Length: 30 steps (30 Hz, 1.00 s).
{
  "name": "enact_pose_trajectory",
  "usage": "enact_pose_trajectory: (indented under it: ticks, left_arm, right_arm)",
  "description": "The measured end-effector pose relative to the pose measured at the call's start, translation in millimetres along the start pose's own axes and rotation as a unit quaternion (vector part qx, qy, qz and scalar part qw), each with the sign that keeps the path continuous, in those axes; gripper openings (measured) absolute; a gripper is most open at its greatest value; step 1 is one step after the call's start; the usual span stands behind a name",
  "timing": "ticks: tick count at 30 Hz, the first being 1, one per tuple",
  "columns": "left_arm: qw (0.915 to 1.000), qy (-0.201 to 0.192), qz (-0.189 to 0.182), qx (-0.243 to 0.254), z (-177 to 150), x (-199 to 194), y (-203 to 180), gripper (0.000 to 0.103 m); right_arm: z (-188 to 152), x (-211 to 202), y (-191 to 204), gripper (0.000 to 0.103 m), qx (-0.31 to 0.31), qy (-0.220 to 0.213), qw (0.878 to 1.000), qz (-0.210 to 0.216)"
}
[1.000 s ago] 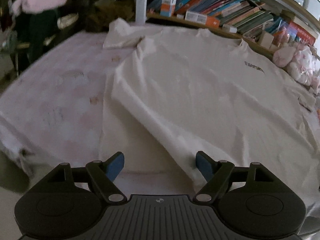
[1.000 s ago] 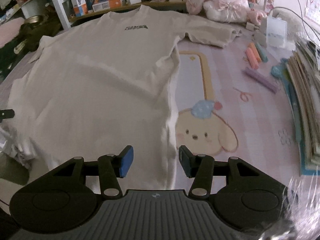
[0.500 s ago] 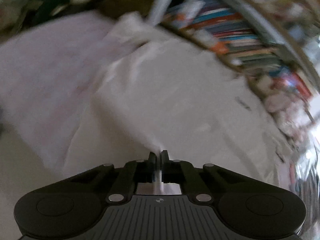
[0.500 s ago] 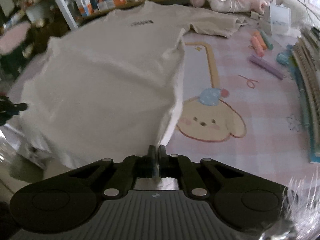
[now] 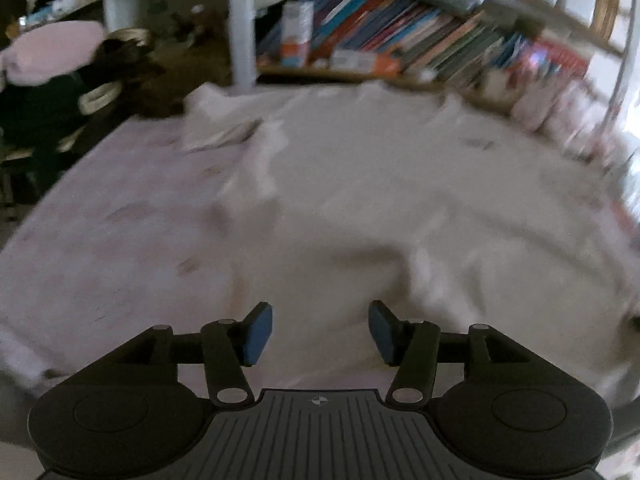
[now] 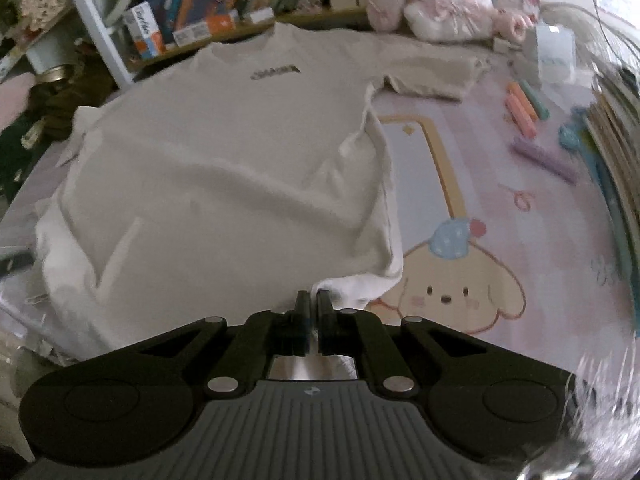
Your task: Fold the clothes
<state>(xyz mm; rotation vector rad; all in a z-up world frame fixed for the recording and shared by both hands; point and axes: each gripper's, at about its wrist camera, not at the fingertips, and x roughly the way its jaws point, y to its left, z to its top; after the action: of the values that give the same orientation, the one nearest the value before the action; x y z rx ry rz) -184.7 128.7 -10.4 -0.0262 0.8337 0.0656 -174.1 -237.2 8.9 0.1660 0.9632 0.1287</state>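
Observation:
A cream T-shirt [image 6: 224, 168] lies spread face up on the pink mat, with a small dark logo [image 6: 275, 72] near the collar. It also shows in the left wrist view [image 5: 400, 200], blurred. My right gripper [image 6: 313, 300] is shut on the shirt's bottom right hem corner, which bunches up at the fingers. My left gripper [image 5: 320, 332] is open and empty, its blue pads [image 5: 258, 332] just above the shirt's lower left part.
The pink mat [image 6: 480, 240] carries a puppy print. Markers [image 6: 524, 108] and a book stack [image 6: 616, 152] lie at the right. A bookshelf [image 5: 380, 48] and plush toys [image 6: 444, 4] line the far edge. Dark clutter [image 5: 80, 88] stands far left.
My left gripper, shut on the hem half a second ago, has opened and let go. My right gripper stays shut on the hem corner, which has moved forward over the shirt.

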Motion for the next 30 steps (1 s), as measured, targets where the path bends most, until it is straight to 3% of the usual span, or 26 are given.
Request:
enact_pose_trajectory:
  ticks: [4, 7, 13, 14, 16, 17, 19, 24, 30]
  left_arm:
    - [0.9991, 0.027, 0.033, -0.004, -0.5, 17.9, 10.6, 0.054]
    - [0.9992, 0.027, 0.025, -0.013, 1.9, 23.6, 9.3, 0.054]
    - [0.999, 0.026, 0.015, -0.032, 1.2, 26.4, 7.8, 0.052]
    - [0.999, 0.025, 0.014, -0.034, 0.9, 26.2, 7.4, 0.047]
    - [0.9987, 0.024, 0.013, -0.042, 0.9, 25.6, 9.7, 0.027]
    - [0.9986, 0.024, 0.012, -0.046, 0.9, 25.2, 11.1, 0.007]
    - [0.9977, 0.026, 0.005, -0.063, 0.9, 23.9, 16.5, 0.005]
    - [0.9924, 0.007, 0.003, -0.122, -0.5, -15.6, 44.8, 0.004]
    - [0.9872, -0.017, 0.049, -0.151, -12.5, -72.9, 78.9, 0.003]
  right_arm:
    - [-5.2, -1.1, 1.0, 0.005, -0.003, 0.004, 1.0, -0.014]
    - [-9.2, -2.4, 1.9, 0.007, -0.006, 0.007, 1.0, -0.025]
    - [-19.5, -5.3, -1.3, 0.025, -0.009, 0.019, 0.999, -0.043]
    - [-21.4, -5.5, -1.6, 0.025, -0.012, 0.02, 0.999, -0.044]
    - [-25.3, -5.6, -1.8, 0.025, -0.02, 0.018, 0.999, -0.044]
    - [-26.3, -5.5, -1.4, 0.024, -0.026, 0.018, 0.999, -0.044]
    - [-27.5, -5.4, -1.0, 0.012, -0.038, 0.018, 0.998, -0.038]
    - [-29.8, -6.8, -3.9, 0.008, -0.055, 0.014, 0.998, -0.024]
    - [-30.0, -7.2, -7.2, 0.008, -0.072, 0.013, 0.997, -0.012]
